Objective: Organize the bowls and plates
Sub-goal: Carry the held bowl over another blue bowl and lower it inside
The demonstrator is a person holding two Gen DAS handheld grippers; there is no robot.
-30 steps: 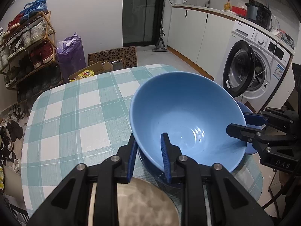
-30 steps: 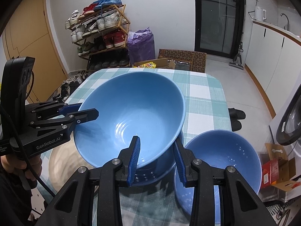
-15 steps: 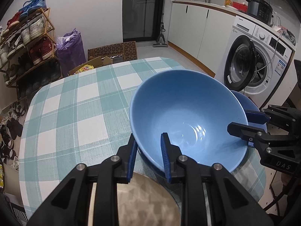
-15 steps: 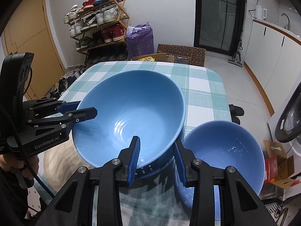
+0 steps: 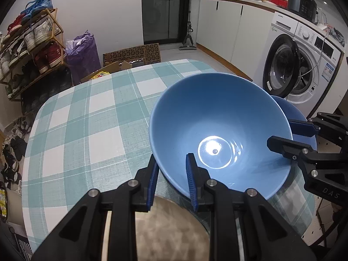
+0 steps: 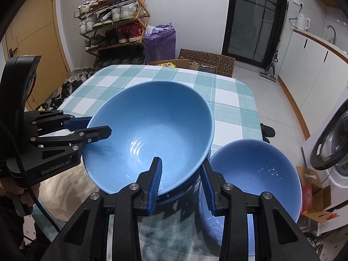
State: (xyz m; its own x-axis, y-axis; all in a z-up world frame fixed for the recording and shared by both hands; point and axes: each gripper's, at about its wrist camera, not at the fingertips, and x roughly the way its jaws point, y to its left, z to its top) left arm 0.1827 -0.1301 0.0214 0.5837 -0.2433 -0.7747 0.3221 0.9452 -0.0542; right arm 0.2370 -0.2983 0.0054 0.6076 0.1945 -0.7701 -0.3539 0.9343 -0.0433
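A large light-blue bowl [image 5: 217, 130] [image 6: 152, 130] hangs tilted just above a darker blue bowl [image 6: 182, 192] on the checked table [image 5: 87, 130]. My left gripper [image 5: 171, 174] is shut on its near-left rim, one finger inside and one outside; it also shows in the right wrist view [image 6: 91, 126]. My right gripper [image 6: 181, 178] is shut on the opposite rim in the same way and appears in the left wrist view [image 5: 291, 134]. A smaller blue bowl [image 6: 256, 174] stands to the right. A beige plate [image 5: 169, 228] lies under my left gripper.
A washing machine [image 5: 300, 74] with its door open stands right of the table. A shoe rack [image 6: 113, 21], a purple bag [image 6: 159, 41] and cardboard boxes [image 6: 206, 62] stand beyond the far edge. A person's hand [image 6: 19, 195] holds the left gripper.
Both grippers and the large bowl have sunk slightly toward the darker bowl beneath. Both grips are unchanged.
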